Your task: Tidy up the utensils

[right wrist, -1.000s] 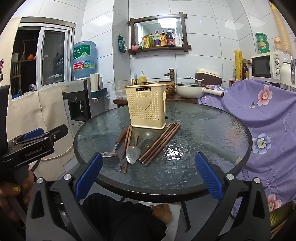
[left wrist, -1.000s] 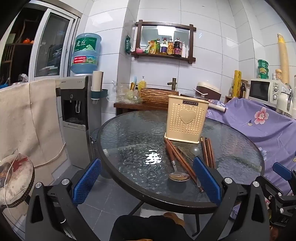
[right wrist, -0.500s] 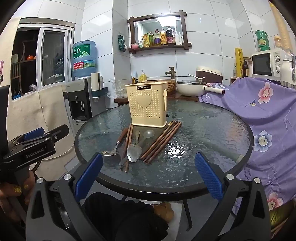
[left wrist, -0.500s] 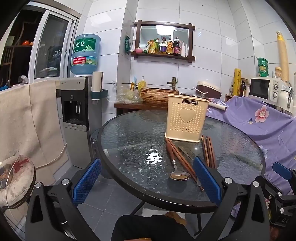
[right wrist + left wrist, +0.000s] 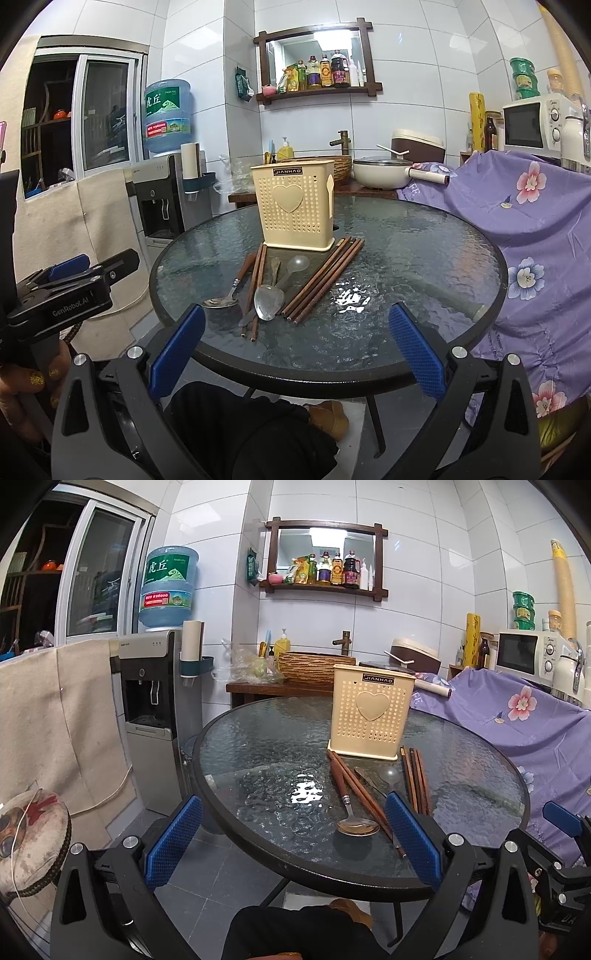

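**Loose utensils lie before an upright cream holder; both claws spread and empty**

A round glass table (image 5: 424,236) fills the middle of both views. Behind it stand a water dispenser (image 5: 155,716) with a blue bottle on top, a wooden side counter with a woven basket (image 5: 314,666), a cream pan (image 5: 380,171), and a wall shelf of bottles (image 5: 317,72). A purple flowered cloth (image 5: 535,229) drapes over something just to the right of the table, and a microwave (image 5: 532,122) sits beyond it. A beige towel (image 5: 55,716) hangs at left.

The cream perforated utensil holder (image 5: 295,206), marked with a heart, stands upright near the table's middle. Its inside cannot be seen from either view.

In front of it, on the glass, lie the loose pieces: a bundle of brown chopsticks (image 5: 321,280) angled to the right, a second pair of chopsticks (image 5: 258,280) to the left, a wooden-handled spoon (image 5: 232,290) at the far left, a metal spoon (image 5: 269,301) between the groups, and a translucent spoon (image 5: 297,264) close to the holder's base. Several overlap or touch.

The right claw (image 5: 295,354) hangs at the near table edge, its blue pads wide apart, holding nothing. The left claw (image 5: 291,843) is likewise spread and empty near the table's left side; in the right view it shows at the left edge, gripped by a hand (image 5: 26,387).
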